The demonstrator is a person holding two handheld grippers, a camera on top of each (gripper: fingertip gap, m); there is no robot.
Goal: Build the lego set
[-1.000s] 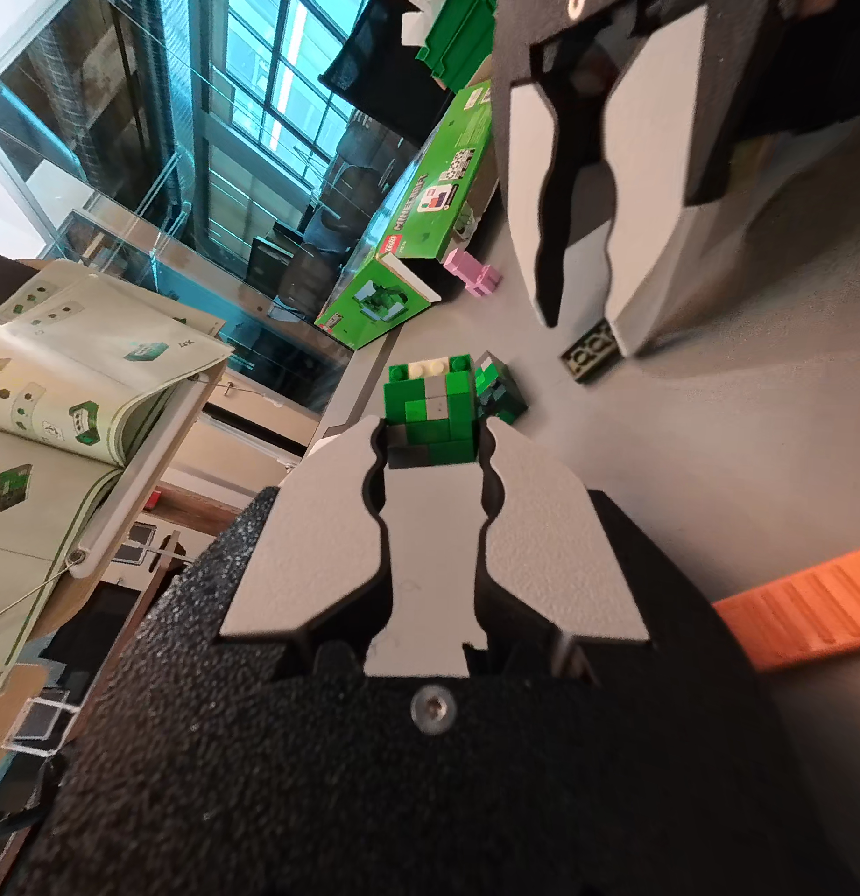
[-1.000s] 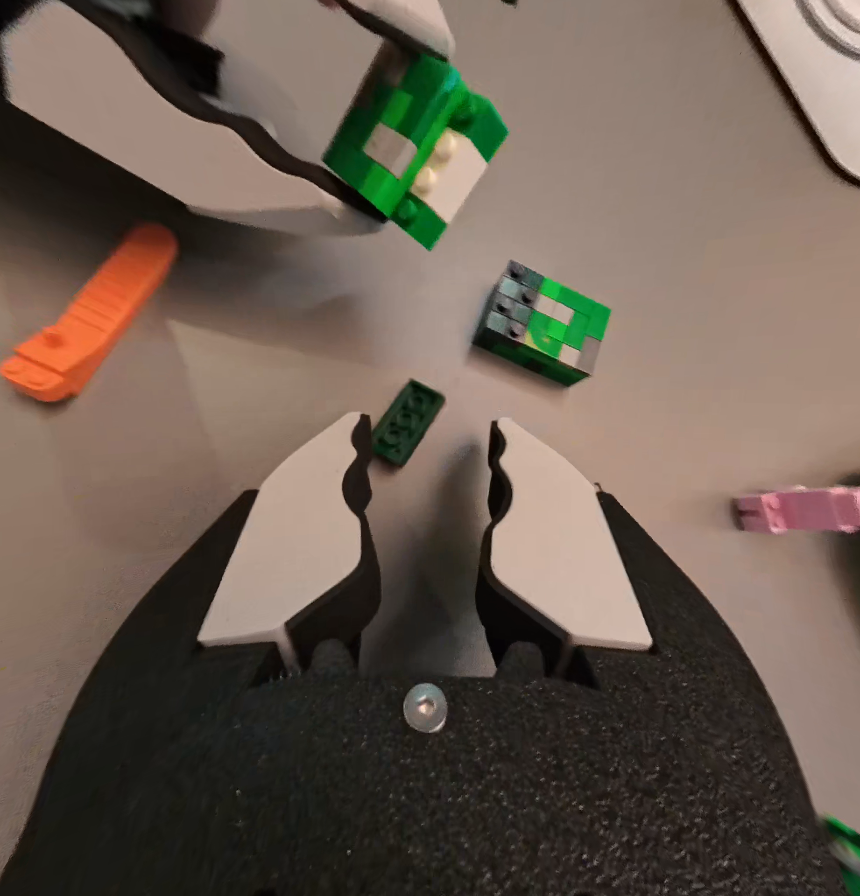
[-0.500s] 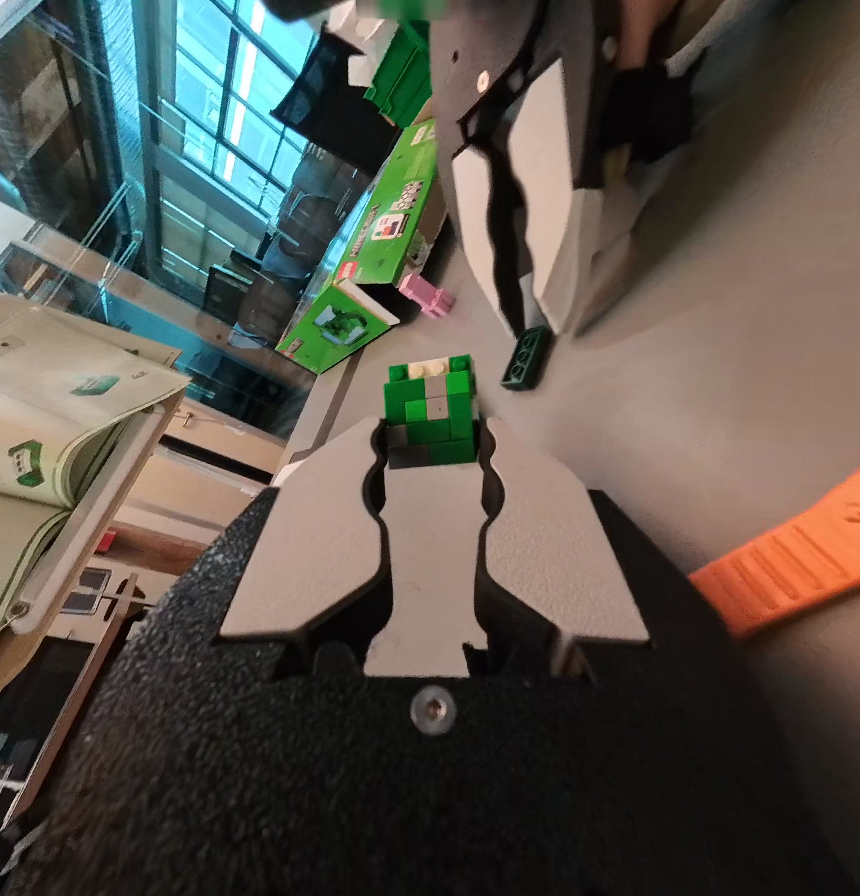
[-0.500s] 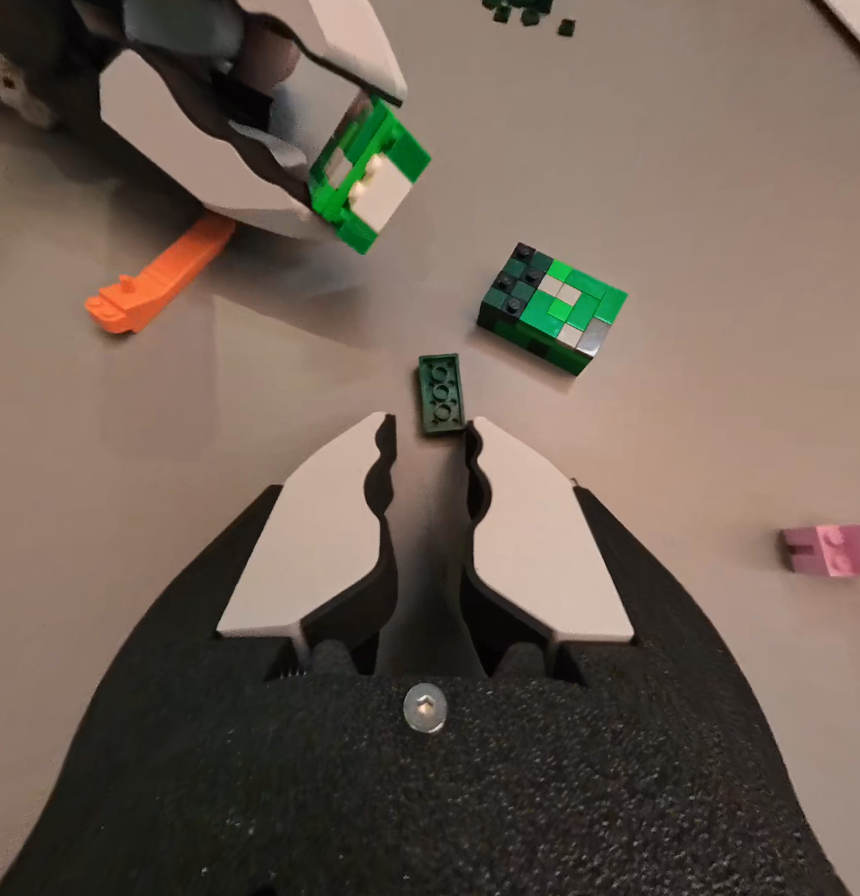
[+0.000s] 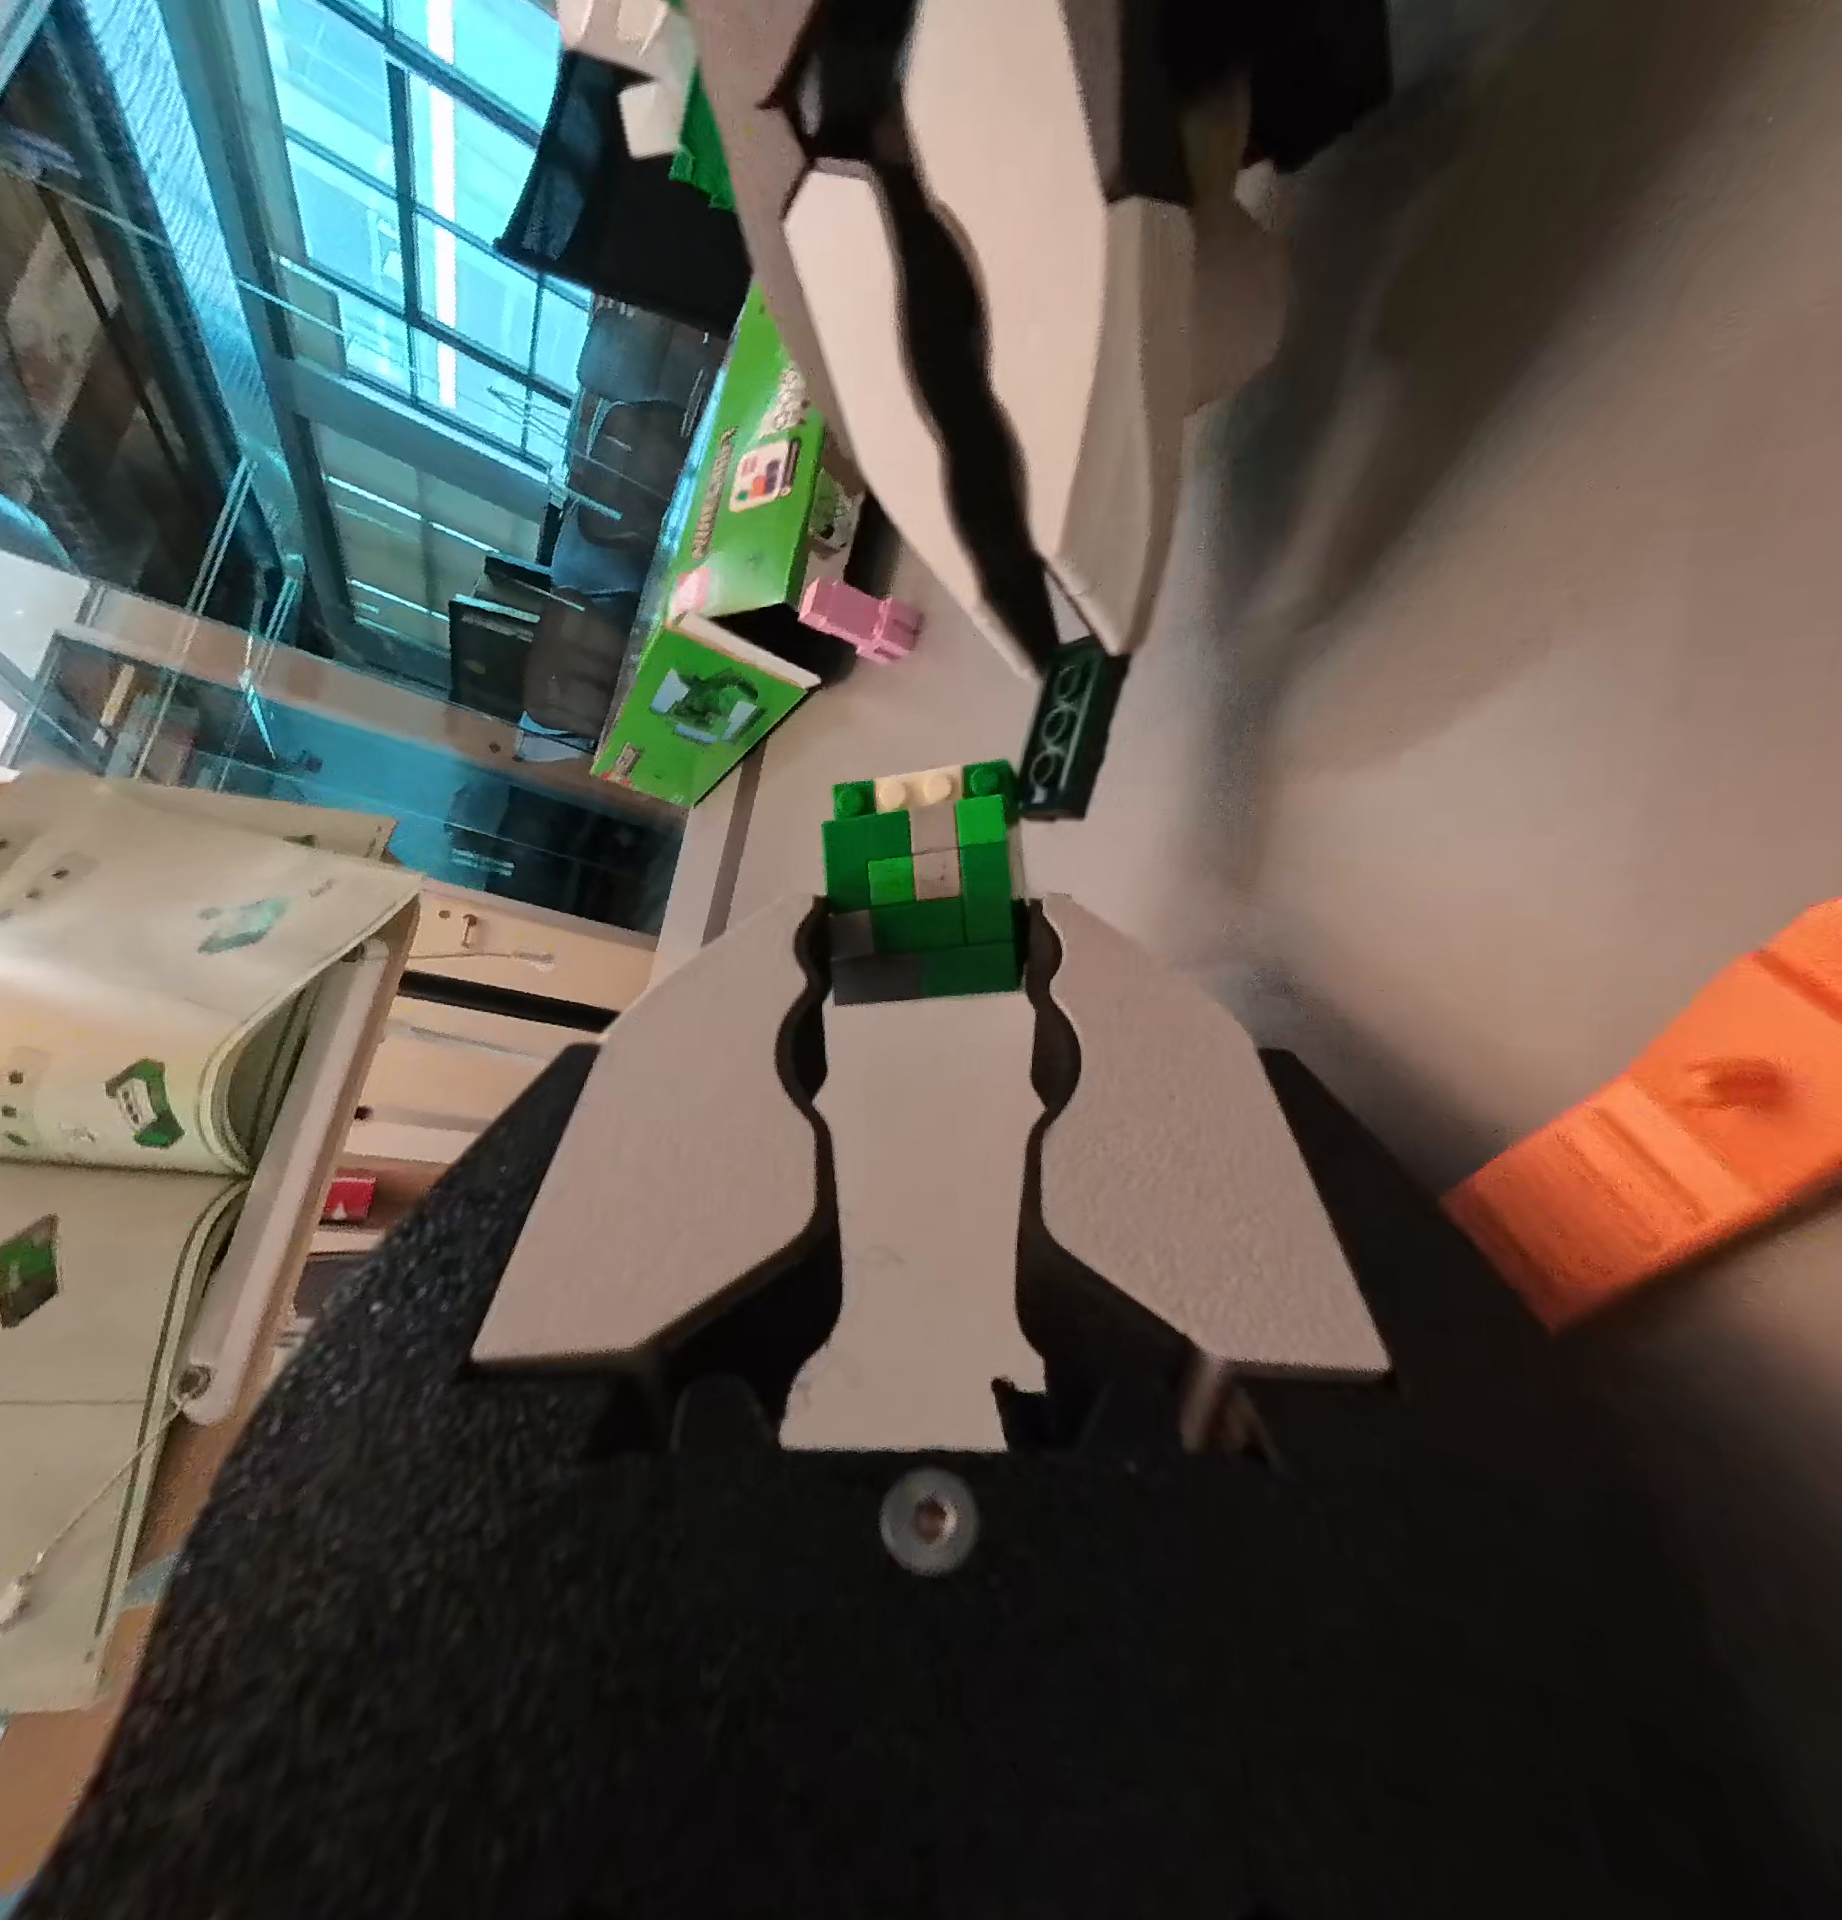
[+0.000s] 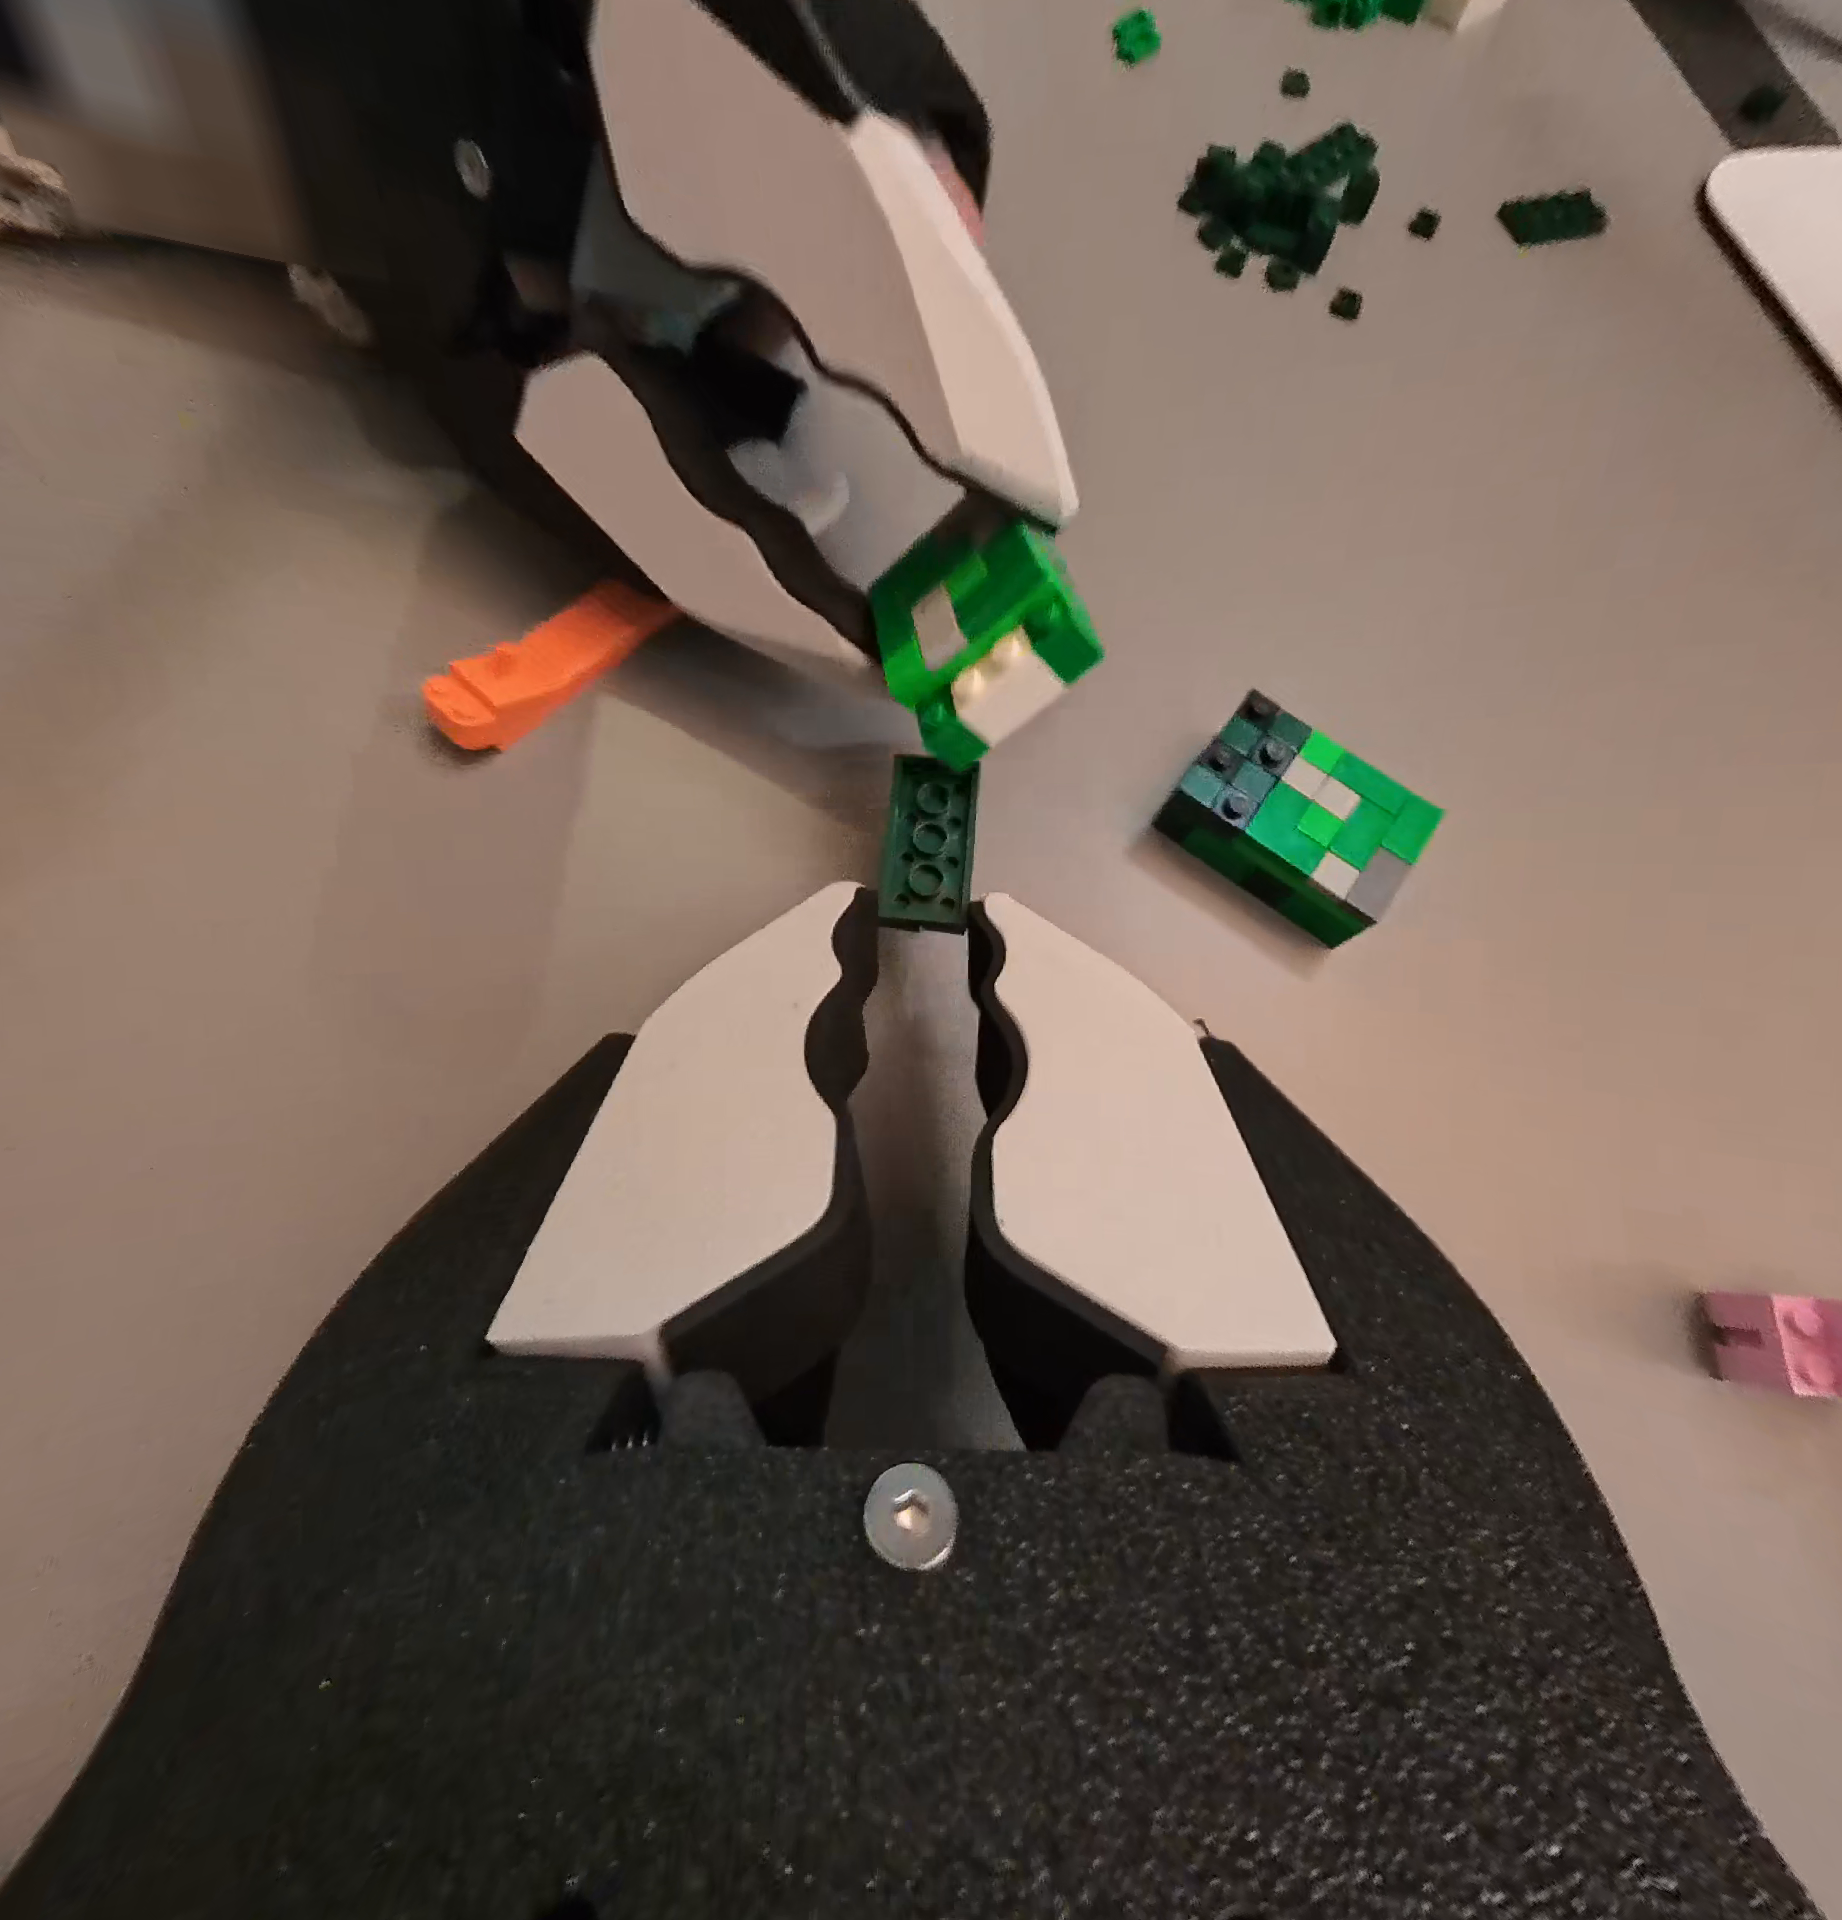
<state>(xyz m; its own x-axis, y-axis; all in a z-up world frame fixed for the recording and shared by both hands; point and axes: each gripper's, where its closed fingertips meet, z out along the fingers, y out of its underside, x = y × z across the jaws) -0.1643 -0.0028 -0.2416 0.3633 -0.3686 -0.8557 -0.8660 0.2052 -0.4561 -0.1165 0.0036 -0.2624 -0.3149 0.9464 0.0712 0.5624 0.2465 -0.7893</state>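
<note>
A matte grey table (image 6: 1519,623) fills the near space, evenly lit with soft shadows. Past its far edge tall windows (image 5: 397,239) with dark frames let in cool blue-white daylight, and below them runs a glass railing (image 5: 200,665) with dark chairs (image 5: 636,353) and a black monitor (image 5: 496,634) behind it. Off to the side stands a pale cabinet (image 5: 501,997) with drawers, and a white board's rounded corner (image 6: 1810,260) lies on the table's edge.
</note>
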